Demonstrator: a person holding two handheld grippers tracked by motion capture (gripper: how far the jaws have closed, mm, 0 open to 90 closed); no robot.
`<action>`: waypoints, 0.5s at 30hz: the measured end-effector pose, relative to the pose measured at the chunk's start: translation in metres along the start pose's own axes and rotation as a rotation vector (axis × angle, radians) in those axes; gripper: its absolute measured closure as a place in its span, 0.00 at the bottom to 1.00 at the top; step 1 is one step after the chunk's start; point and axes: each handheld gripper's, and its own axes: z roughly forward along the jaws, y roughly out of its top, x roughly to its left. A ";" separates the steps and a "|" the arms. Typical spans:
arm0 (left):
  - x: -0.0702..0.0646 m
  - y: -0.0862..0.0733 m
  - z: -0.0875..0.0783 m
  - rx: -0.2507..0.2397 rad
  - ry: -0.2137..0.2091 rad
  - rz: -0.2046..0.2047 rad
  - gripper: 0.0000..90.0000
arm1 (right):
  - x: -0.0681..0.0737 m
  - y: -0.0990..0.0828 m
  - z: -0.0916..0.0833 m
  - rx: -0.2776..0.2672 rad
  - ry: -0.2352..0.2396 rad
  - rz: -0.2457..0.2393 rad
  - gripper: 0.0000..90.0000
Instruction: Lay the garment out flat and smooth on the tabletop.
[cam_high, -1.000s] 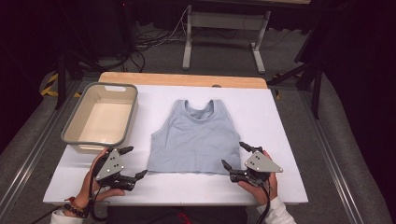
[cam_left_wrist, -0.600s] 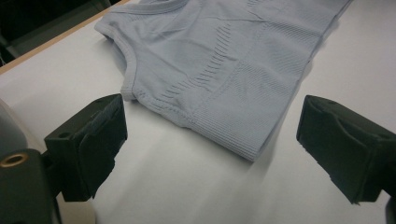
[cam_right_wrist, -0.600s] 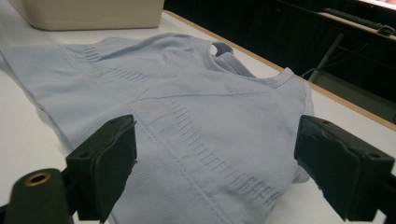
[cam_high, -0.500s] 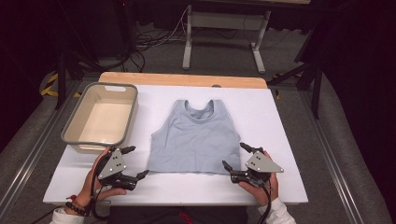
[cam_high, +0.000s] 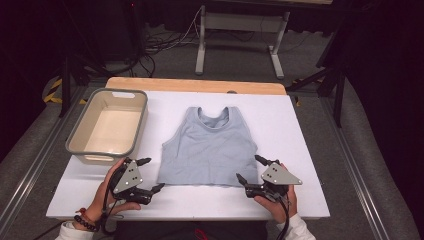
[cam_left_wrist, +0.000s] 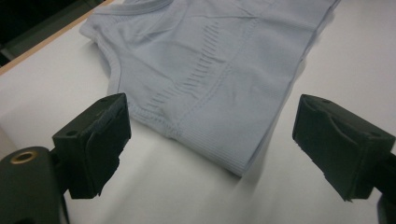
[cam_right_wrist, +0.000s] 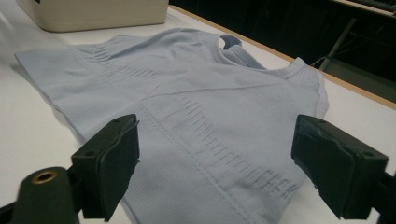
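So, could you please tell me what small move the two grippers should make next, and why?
Probably ease both inward onto the hem corners of the grey top: it lies flat, and the left gripper and right gripper sit open just outside its bottom corners, holding nothing.

Pale blue-grey ribbed fabric tank top (cam_high: 207, 150) shows rows of short slit-like dashes in its weave, on a white table cover (cam_high: 300, 130) edged in light wood. Beige plastic rectangular tub (cam_high: 82, 150), cream inside. Matte black jaws on both grippers, with grey three-cornered plates.
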 end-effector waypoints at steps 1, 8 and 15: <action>0.001 0.000 0.001 -0.005 -0.006 -0.013 0.14 | 0.000 0.001 0.000 0.000 0.000 0.002 0.19; 0.006 0.010 0.008 -0.007 -0.014 -0.007 0.19 | -0.002 0.012 0.007 -0.013 0.014 0.017 0.26; 0.006 0.019 0.022 0.014 -0.043 0.016 0.21 | -0.015 0.023 0.024 0.022 0.024 0.016 0.51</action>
